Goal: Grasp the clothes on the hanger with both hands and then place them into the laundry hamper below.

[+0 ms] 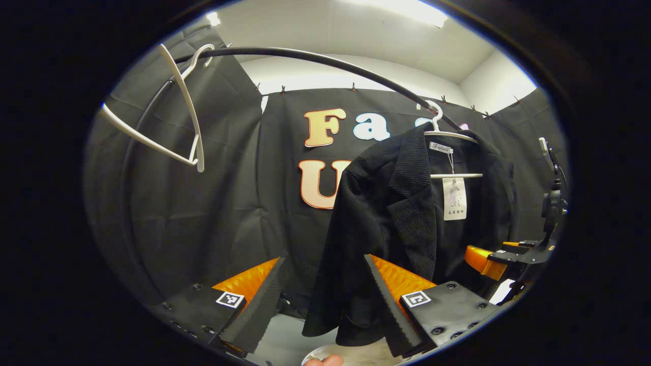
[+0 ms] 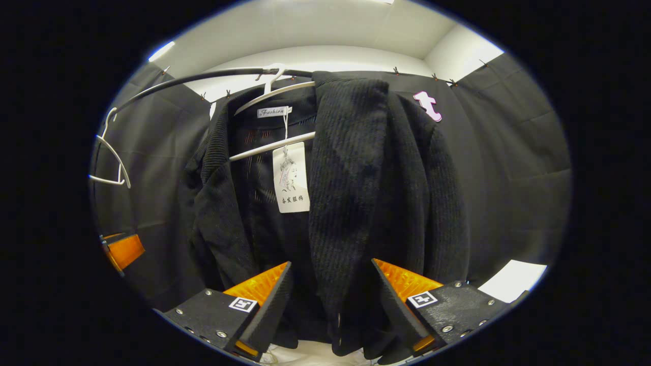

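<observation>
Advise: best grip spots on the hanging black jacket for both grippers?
Judging by pose: take the black jacket by its two front panels, from the open front. The right gripper already faces the thick ribbed lapel fold hanging between its open fingers; the left gripper should take the other panel's free lower edge. Avoid the white hanger inside.

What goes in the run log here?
phase: approach | jacket on hanger | left hand-held gripper open | right hand-held gripper open, unclamped
</observation>
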The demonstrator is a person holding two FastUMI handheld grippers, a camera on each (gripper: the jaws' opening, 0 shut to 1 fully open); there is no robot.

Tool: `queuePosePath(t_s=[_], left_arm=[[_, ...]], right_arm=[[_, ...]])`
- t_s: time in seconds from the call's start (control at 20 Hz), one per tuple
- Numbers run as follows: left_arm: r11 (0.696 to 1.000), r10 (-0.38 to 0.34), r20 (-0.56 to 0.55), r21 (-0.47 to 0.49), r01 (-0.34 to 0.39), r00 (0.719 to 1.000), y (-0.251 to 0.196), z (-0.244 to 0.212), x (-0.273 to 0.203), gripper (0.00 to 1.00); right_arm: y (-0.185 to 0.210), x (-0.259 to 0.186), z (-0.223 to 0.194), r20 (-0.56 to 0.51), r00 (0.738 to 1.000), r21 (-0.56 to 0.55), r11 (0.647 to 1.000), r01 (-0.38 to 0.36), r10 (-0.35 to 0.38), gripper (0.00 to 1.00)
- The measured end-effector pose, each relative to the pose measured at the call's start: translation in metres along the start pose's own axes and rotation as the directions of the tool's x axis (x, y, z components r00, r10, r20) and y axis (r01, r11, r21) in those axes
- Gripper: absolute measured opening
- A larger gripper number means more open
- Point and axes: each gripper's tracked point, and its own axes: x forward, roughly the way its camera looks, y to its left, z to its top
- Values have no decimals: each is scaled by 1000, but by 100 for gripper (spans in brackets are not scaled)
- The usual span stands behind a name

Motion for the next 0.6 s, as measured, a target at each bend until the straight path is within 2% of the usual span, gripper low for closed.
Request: queuePosePath(t_s=[0.1,0.15,0.3,0.4,0.55,0.6], left_arm=[[1000,-1,6,2,1,1000,-1,2,0,96],[1000,-5,7,2,5,1000,-2,2,0,93],[1000,-15,8,-3,16,1000,-5,2,-2,93],[1000,-26,6,-8,26,1000,-9,2,-3,93],[997,-70,-2,-19,70,998,-24,-1,0,93],[996,-92,-11,-20,92,996,-33,-3,2,96]], right_arm=[[-1,7,-6,-13,1000,-16,1000,9,-9,94],[-2,10,-9,-23,1000,-19,1000,11,-12,83],[-8,12,-13,-41,999,-11,1000,16,-17,51],[-12,11,-11,-42,999,-15,1000,13,-14,35],[-18,6,-6,-32,999,-22,999,23,-24,23],[-18,4,-4,-29,999,-35,999,23,-24,19]])
